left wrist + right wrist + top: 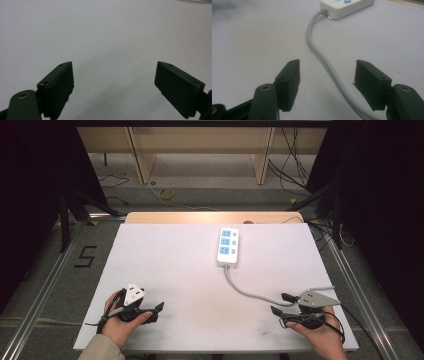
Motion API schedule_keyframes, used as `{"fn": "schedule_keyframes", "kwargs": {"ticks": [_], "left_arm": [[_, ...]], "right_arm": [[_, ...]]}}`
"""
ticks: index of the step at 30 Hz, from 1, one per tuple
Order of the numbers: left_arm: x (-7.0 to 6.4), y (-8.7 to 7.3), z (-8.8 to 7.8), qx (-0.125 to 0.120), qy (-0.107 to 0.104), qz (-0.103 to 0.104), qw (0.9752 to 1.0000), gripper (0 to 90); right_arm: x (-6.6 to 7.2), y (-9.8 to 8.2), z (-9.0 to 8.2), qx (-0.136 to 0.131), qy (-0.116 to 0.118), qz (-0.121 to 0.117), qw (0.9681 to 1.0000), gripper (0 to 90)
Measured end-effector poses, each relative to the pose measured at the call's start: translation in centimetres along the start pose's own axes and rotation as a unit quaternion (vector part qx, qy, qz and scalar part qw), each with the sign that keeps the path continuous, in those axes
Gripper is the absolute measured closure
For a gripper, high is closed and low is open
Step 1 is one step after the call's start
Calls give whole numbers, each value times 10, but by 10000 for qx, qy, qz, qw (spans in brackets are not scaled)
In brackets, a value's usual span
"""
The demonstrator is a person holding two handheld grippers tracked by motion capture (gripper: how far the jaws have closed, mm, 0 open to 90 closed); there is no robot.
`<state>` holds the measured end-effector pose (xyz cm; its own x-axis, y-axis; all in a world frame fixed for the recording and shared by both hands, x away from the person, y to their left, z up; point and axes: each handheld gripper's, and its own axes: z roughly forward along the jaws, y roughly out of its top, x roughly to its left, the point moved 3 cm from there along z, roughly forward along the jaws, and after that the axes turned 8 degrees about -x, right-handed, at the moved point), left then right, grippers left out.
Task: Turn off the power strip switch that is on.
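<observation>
Grey cable (322,57) cut off beneath right gripper (327,75) | both grippers wide, empty | left gripper (113,77) over bare table (105,30)

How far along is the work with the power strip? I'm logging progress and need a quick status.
Nothing looks done yet: the power strip lies flat on the table, untouched. In hand: the right gripper is open, its jaws either side of the grey cable without pressing on it. The left gripper is open over bare table. Gripping the cable and any handling of the strip remain.
</observation>
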<state>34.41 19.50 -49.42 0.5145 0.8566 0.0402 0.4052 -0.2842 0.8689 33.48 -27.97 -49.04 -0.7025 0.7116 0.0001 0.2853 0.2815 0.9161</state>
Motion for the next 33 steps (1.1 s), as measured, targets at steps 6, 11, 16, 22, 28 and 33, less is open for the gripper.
{"fn": "schedule_keyframes", "kwargs": {"ticks": [6, 11, 16, 22, 28, 33], "left_arm": [[0, -1, 0, 13, -6, 4, 10000, 155], [0, -1, 0, 18, 17, -6, 10000, 155], [-2, -2, 4, 55, -15, 3, 10000, 156], [-2, -2, 4, 44, -19, -49, 10000, 157], [-2, -2, 5, 33, -31, -105, 9999, 160], [-3, -2, 5, 43, -51, -123, 9999, 160]], "right_arm": [[2, 2, 2, -42, -31, -52, 10000, 380], [3, 5, 3, -86, -38, -101, 9999, 473], [4, 6, 5, 25, -74, -108, 9999, 630], [3, 9, 7, 123, -175, -196, 9996, 788], [-1, 17, 13, 189, -283, -201, 9992, 900], [-4, 24, 24, 335, -315, -201, 9987, 900]]}}
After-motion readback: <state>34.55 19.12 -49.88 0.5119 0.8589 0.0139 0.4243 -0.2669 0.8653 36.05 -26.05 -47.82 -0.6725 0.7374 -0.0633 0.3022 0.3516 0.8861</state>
